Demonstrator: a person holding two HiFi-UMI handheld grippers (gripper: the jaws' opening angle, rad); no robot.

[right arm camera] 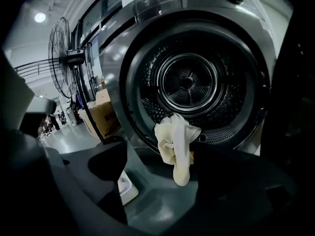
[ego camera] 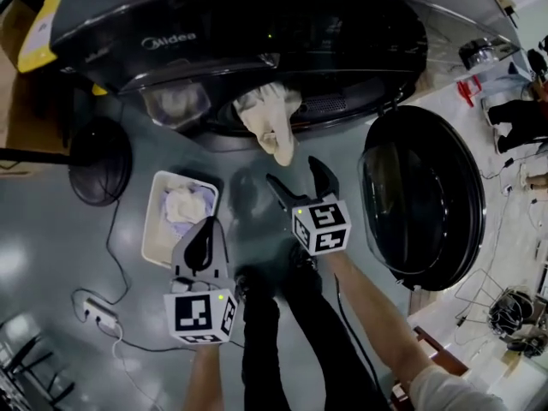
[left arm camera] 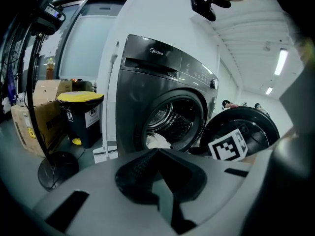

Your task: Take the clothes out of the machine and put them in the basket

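Observation:
A cream cloth hangs out of the open drum of the dark washing machine and droops over its front rim. My right gripper is open just below and in front of that cloth, not touching it. In the right gripper view the cloth dangles between the spread jaws of the right gripper. The white basket stands on the floor to the left, with pale clothes in it. My left gripper hovers by the basket's near corner, shut and empty. In its own view the left gripper faces the drum and the cloth.
The machine's round door stands swung open at the right. A fan's round base and a power strip with cables lie at the left. A yellow-lidded bin and cardboard boxes stand left of the machine. The person's dark-trousered legs are between the grippers.

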